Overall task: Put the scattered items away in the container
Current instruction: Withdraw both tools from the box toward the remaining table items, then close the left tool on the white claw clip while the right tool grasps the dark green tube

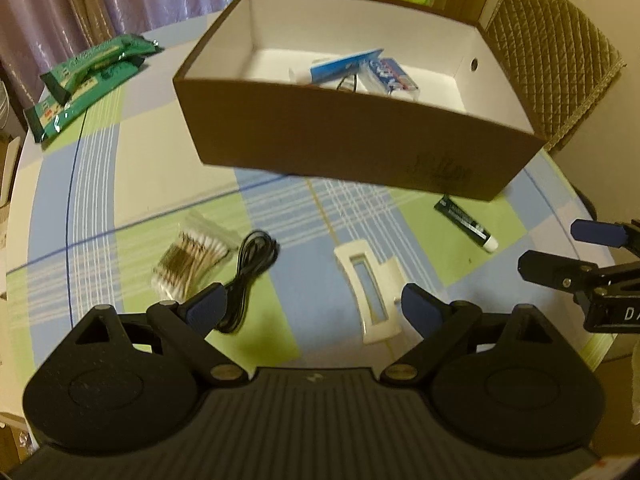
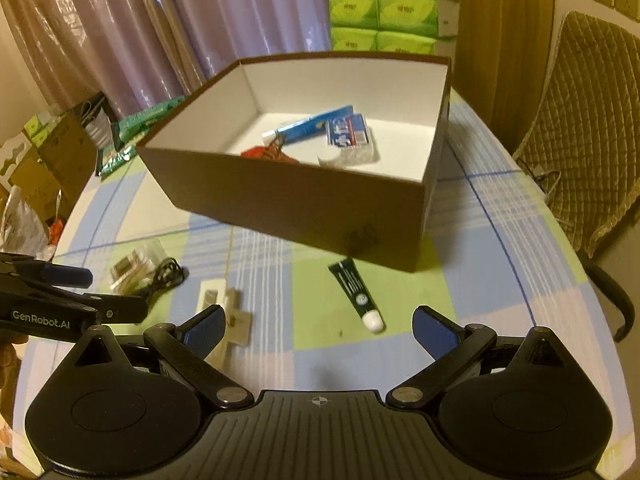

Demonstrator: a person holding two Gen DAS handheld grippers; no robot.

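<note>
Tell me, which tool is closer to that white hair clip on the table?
Left. The left tool hovers open right over the white hair clip, whose lower end sits beside its right finger. The right tool, also open, is off to the clip's right, nearer the dark tube.

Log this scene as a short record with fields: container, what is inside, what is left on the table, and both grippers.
container: brown cardboard box, open top, white inside
inside box: blue toothpaste tube, blue-and-white packet, a red item, partly hidden
still on table: dark green tube with white cap, white hair claw clip, coiled black cable, bag of cotton swabs, green packets
left gripper: open, empty, above the clip and cable
right gripper: open, empty, near the green tube
table cover: checked cloth
</note>
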